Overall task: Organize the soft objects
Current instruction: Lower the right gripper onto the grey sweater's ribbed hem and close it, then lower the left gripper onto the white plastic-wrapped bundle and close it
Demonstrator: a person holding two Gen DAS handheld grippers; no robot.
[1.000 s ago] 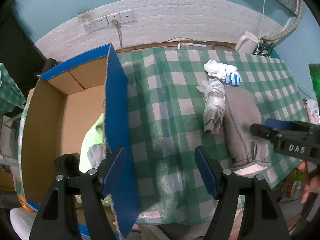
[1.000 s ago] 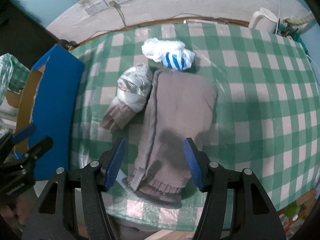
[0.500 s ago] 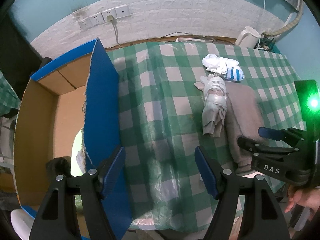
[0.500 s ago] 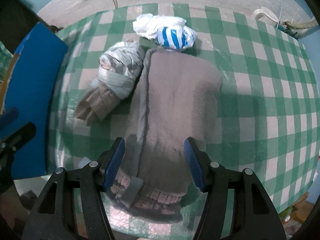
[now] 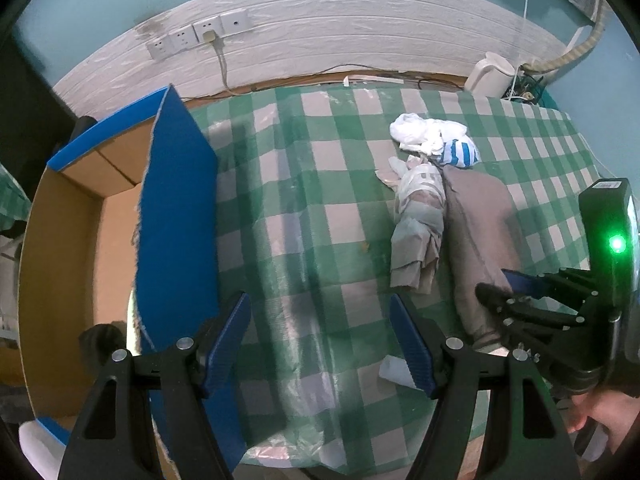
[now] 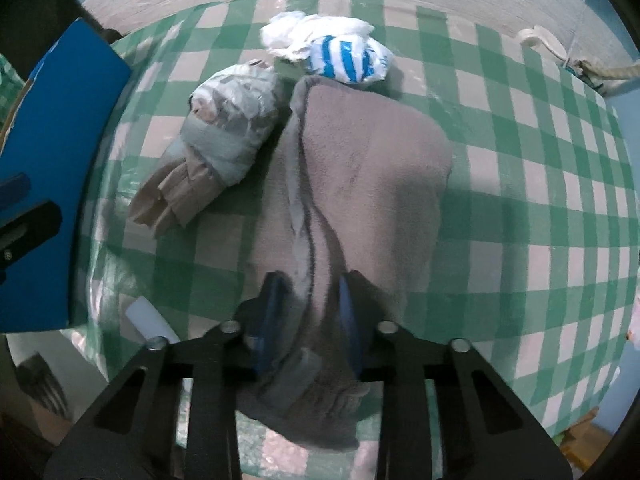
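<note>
A folded grey-brown fleece garment [image 6: 360,168] lies on the green checked tablecloth [image 6: 560,184]. My right gripper [image 6: 310,312] is shut on its near end, the cloth pinched between the blue pads. It also shows in the left wrist view [image 5: 478,216], where the right gripper [image 5: 504,284] sits on it. Left of it lies a bagged grey bundle [image 6: 224,136], and behind it a white and blue-striped bundle [image 6: 344,56]. My left gripper [image 5: 320,332] is open and empty above the cloth, near the cardboard box [image 5: 60,240].
The box has a blue flap [image 5: 176,216] standing up along the table's left edge. A small white object [image 6: 150,320] lies near the front edge. A white kettle [image 5: 490,72] and wall sockets [image 5: 200,36] are at the back.
My right gripper has moved down onto the fleece garment and closed on its near end. My left gripper has shifted right, away from the box.
</note>
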